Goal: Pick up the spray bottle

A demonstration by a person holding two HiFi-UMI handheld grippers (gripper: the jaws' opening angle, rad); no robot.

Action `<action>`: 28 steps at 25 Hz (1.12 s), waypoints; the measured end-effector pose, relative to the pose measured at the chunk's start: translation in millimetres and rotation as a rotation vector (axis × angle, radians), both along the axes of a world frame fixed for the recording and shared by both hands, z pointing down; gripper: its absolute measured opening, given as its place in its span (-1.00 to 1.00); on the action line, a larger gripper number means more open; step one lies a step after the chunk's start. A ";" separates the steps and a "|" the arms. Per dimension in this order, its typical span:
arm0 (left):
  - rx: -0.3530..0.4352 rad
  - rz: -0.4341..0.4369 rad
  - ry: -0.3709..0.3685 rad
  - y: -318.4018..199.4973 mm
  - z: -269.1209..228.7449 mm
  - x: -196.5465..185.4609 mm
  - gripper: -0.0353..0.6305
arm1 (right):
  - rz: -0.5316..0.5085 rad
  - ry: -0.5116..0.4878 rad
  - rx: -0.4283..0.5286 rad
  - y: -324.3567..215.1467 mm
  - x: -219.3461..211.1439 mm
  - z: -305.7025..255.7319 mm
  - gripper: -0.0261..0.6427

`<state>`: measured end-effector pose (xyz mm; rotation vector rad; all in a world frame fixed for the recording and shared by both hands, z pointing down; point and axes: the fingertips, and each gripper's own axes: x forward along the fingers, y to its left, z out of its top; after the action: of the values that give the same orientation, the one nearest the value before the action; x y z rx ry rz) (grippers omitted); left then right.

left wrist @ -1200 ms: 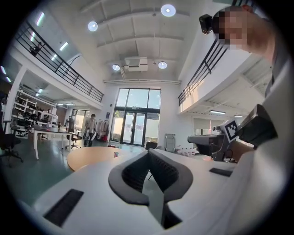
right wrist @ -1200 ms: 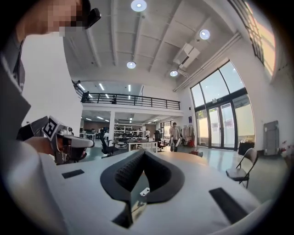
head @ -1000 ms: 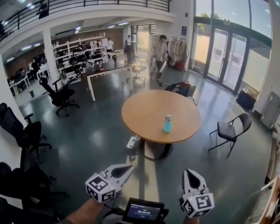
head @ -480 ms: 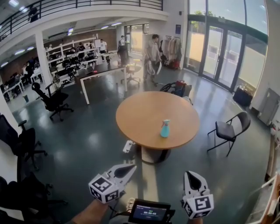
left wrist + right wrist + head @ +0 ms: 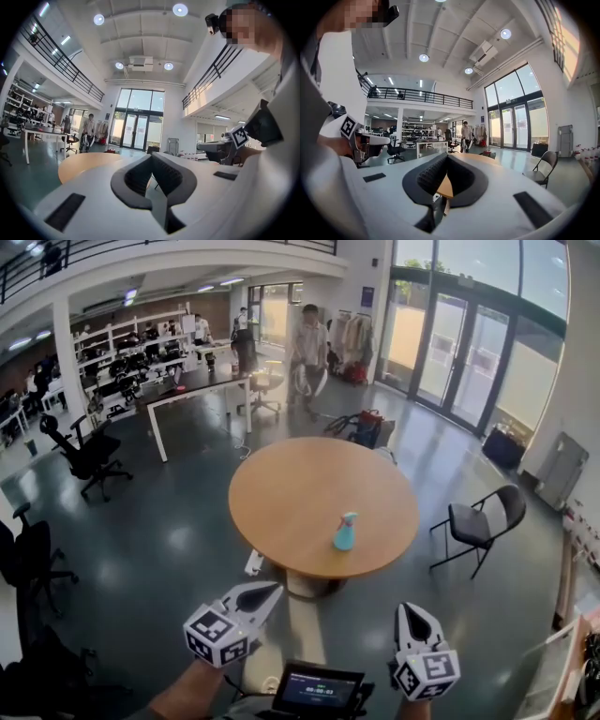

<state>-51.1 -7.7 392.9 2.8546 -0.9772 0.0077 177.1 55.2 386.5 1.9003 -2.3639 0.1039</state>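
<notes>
spray bottle [image 5: 345, 532]: upright on round wooden table [image 5: 281, 493], toward near edge, untouched | left gripper [image 5: 270, 590]: jaws pressed together, empty, well short of table | right gripper [image 5: 410, 612]: jaws pressed together, empty, alongside left | folding chair [image 5: 473, 524]: right of table

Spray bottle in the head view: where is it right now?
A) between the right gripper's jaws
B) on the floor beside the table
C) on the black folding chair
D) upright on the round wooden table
D: the spray bottle stands upright on the round table, near its front edge.
</notes>
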 end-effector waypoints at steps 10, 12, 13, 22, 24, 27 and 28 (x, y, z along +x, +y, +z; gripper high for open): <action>0.022 0.044 0.024 -71.5 4.7 -11.9 -0.89 | 0.007 0.019 0.081 -57.2 -19.7 -9.4 -0.90; 0.024 0.051 0.020 -80.5 1.8 -10.7 -0.89 | 0.009 0.006 0.084 -63.7 -20.9 -16.6 -0.90; 0.027 0.050 0.015 -85.1 1.7 -9.8 -0.89 | 0.008 0.007 0.079 -68.4 -20.6 -19.7 -0.90; 0.031 0.016 0.001 -147.8 8.4 4.2 -0.89 | -0.084 -0.049 0.099 -141.6 -10.0 -19.5 -0.90; 0.032 0.002 -0.002 -163.3 5.8 8.5 -0.89 | -0.093 -0.040 0.100 -159.0 -4.3 -20.5 -0.90; 0.057 -0.013 -0.006 -186.9 -8.6 18.8 -0.89 | -0.117 -0.020 0.103 -190.4 6.0 -24.9 -0.90; 0.066 -0.019 -0.018 -194.4 -11.6 21.9 -0.89 | -0.119 -0.021 0.109 -200.9 9.4 -28.0 -0.90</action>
<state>-29.2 -202.2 381.3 2.9098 -1.0261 -0.0006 186.4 -145.6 358.5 1.8052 -2.5390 -0.0153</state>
